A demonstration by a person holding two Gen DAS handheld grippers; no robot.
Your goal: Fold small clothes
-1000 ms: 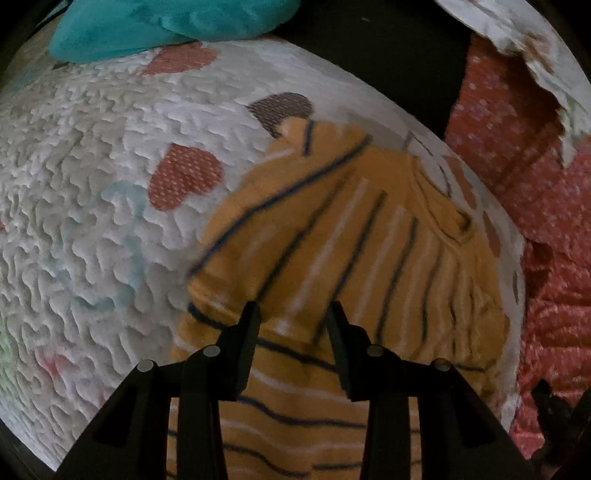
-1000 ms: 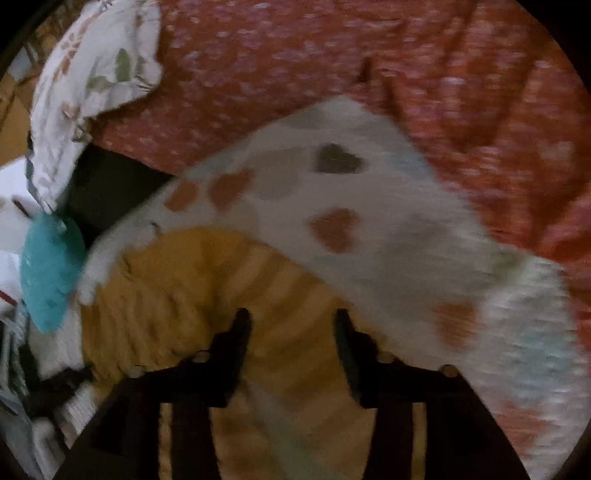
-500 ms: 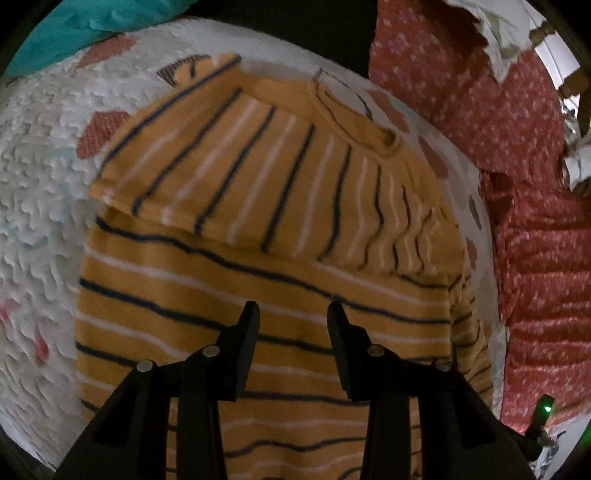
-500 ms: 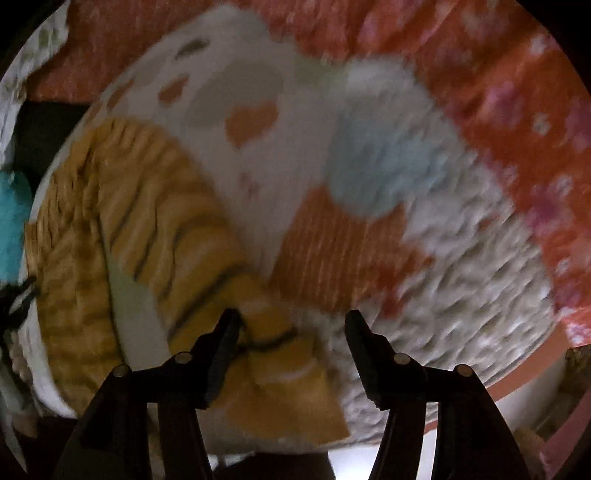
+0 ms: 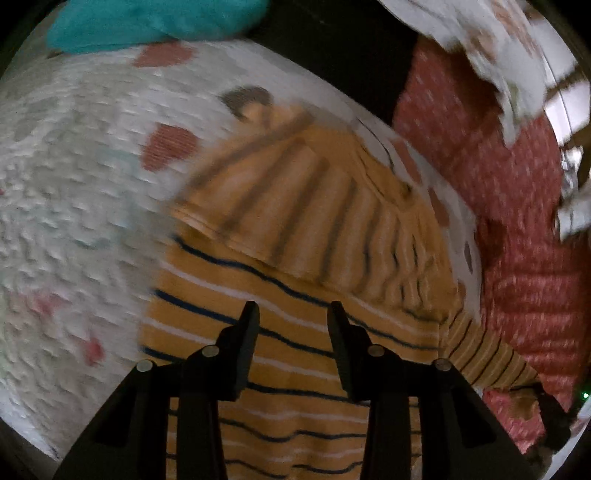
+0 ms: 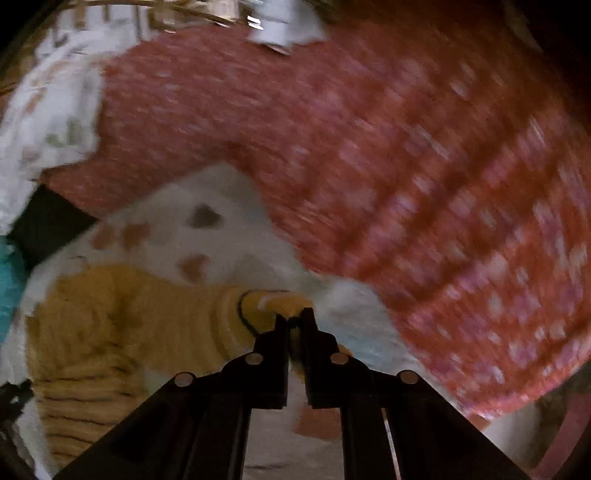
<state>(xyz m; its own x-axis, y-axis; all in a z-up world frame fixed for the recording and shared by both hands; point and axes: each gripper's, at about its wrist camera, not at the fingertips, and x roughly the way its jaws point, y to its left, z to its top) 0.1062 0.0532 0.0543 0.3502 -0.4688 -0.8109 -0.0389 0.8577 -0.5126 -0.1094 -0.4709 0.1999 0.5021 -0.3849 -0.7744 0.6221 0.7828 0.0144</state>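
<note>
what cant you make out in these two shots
- Shirt hem, left wrist view: cut off by the bottom edge and the left gripper.
- Sleeve cuff, right wrist view: pinched inside the right gripper, motion blurred.
- Quilt pattern, left wrist view: smeared by blur.
- Teal cloth: cut off by the top edge.

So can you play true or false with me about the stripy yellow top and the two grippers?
1. The right gripper is pinching the yellow striped top by its sleeve. True.
2. The left gripper is squeezing the top. False: it is open above it, holding nothing.
3. The top lies on a white quilt with hearts. True.
4. The top is plain green. False: it is yellow with dark and white stripes.
5. A teal cloth lies at the quilt's far edge. True.
</note>
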